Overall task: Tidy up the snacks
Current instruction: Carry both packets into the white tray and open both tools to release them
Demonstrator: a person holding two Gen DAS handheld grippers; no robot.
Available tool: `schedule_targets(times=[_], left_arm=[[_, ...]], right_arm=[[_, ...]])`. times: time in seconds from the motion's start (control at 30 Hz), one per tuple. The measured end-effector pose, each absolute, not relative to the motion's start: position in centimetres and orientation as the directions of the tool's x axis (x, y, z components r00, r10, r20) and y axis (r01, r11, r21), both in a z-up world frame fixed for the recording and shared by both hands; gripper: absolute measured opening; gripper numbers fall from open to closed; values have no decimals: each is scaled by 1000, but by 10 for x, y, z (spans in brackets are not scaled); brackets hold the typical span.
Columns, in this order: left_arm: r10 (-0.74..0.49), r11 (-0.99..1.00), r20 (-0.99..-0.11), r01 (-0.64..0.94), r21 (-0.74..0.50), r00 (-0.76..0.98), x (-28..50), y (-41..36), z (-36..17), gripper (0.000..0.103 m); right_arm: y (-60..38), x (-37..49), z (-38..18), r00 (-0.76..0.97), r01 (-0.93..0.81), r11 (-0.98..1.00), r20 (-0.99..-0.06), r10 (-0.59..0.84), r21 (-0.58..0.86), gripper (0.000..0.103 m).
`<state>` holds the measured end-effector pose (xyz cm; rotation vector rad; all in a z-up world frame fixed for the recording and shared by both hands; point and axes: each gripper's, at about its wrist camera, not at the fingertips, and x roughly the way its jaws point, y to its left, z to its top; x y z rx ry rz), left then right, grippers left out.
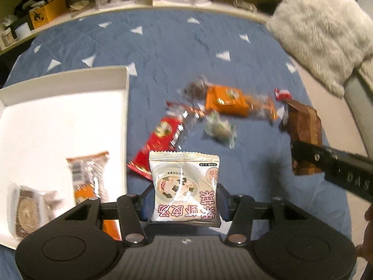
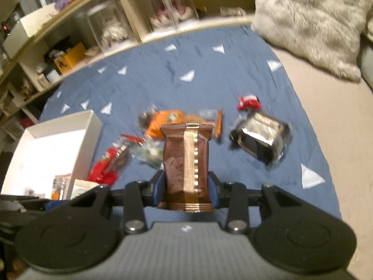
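Left gripper [image 1: 184, 200], lower centre of left wrist view: clamped on white soup packet [image 1: 184, 186], both blue pads pressed to its sides. Packet square, glossy, crimped top edge; red Chinese characters upside down, cartoon bowl print. Black arm stamped "DAS" at right edge.

Right gripper [image 2: 186, 186], lower centre of right wrist view: clenched on brown snack packet [image 2: 186, 161], held upright, matte foil w/ ribbed tan back seam down the middle.

White cardboard box [image 1: 70, 79] at left, shallow, open; inside lie orange-and-clear wrapped bar [image 1: 89, 177], barcode showing, and round cookie in clear wrap [image 1: 28, 210].

Loose on blue quilted bedspread [image 1: 163, 51] w/ white triangles, mid-frame: orange pouch [image 1: 225, 100], red packet [image 1: 160, 135], green-white candy [image 1: 220, 128], small red wrapper [image 1: 282, 93]. Text on these too blurred to read. Black-silver foil pack [image 2: 261, 137] right of centre, crinkled. Fluffy cream cushion [image 1: 324, 28] upper right.
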<state>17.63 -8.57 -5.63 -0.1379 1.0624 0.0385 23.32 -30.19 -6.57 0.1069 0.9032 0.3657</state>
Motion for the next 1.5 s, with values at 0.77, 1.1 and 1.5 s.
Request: schedule_targets(times=[0.77, 1.1, 1.5], left_arm=[[-25, 974, -772, -159, -162, 636, 161, 39, -2, 54], [15, 959, -778, -230, -167, 628, 158, 105, -13, 54], [32, 963, -822, -237, -126, 568, 177, 128, -35, 54]], right_arm=[[-221, 220, -25, 600, -364, 902, -682, 418, 233, 44], [-146, 234, -24, 551, -454, 866, -698, 457, 209, 45], [-74, 268, -45, 457, -525, 814, -726, 514, 246, 45]])
